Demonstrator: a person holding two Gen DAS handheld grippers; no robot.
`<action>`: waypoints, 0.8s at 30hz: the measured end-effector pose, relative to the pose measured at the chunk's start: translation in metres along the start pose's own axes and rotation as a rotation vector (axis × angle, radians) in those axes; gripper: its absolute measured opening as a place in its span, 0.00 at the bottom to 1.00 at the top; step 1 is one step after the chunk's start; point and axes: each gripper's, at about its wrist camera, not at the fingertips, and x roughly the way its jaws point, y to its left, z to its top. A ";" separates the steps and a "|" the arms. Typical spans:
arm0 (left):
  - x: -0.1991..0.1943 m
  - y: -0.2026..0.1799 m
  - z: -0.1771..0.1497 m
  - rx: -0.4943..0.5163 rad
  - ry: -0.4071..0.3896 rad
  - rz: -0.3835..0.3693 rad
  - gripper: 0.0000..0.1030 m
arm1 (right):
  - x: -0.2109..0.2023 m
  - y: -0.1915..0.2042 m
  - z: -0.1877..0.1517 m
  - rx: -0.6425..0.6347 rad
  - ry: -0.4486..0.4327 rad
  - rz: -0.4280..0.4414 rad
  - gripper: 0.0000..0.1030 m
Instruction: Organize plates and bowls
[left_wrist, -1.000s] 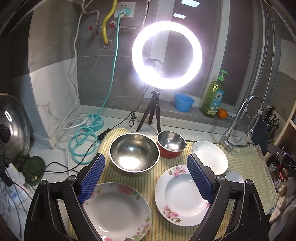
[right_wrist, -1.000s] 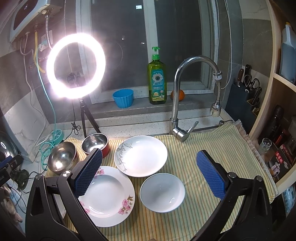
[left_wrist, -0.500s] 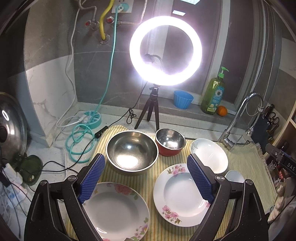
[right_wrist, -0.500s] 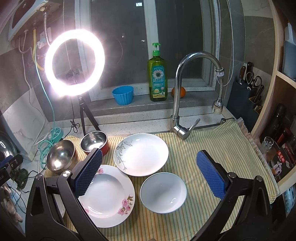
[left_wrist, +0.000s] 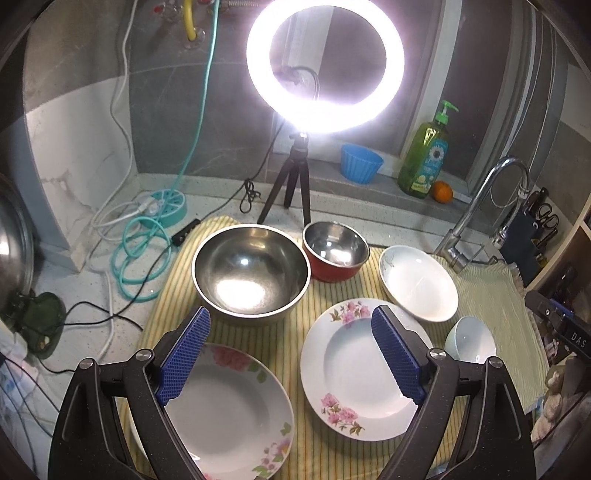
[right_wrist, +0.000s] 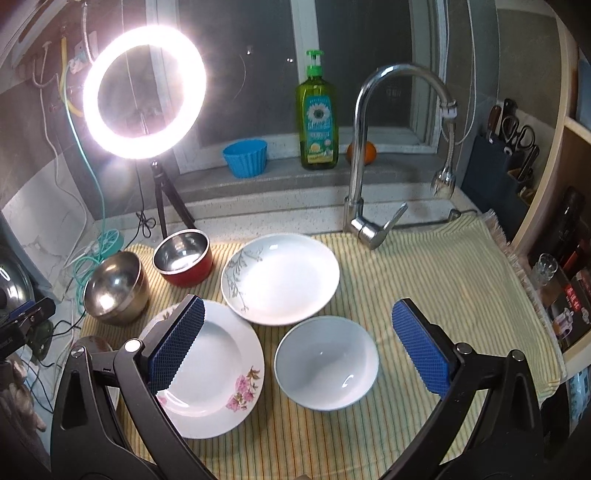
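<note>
**While both grippers are hovering, dishes are sitting untouched**

Left gripper (left_wrist: 290, 354) is hanging jaws wide apart, holding nothing, above two floral plates (left_wrist: 364, 373) (left_wrist: 229, 410). Right gripper (right_wrist: 297, 354) is doing likewise over the white bowl (right_wrist: 327, 363). Steel bowl (left_wrist: 251, 269), red bowl (left_wrist: 334, 251) and leaf-pattern plate (right_wrist: 280, 277) are lying further back on the striped cloth (right_wrist: 443, 280), near the faucet (right_wrist: 364, 155).

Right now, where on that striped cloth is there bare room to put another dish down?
The striped cloth lies bare right of the leaf-print plate and small white bowl, toward the faucet and the shelf. Its left half is crowded with plates and steel bowls.
</note>
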 end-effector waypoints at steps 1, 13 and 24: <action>0.003 0.000 -0.001 0.000 0.010 -0.007 0.86 | 0.002 -0.002 -0.003 0.001 0.010 0.010 1.00; 0.049 -0.001 -0.018 -0.002 0.185 -0.109 0.54 | 0.030 -0.009 -0.049 0.017 0.205 0.192 0.77; 0.086 -0.002 -0.029 -0.041 0.321 -0.191 0.39 | 0.077 -0.014 -0.091 0.116 0.407 0.322 0.56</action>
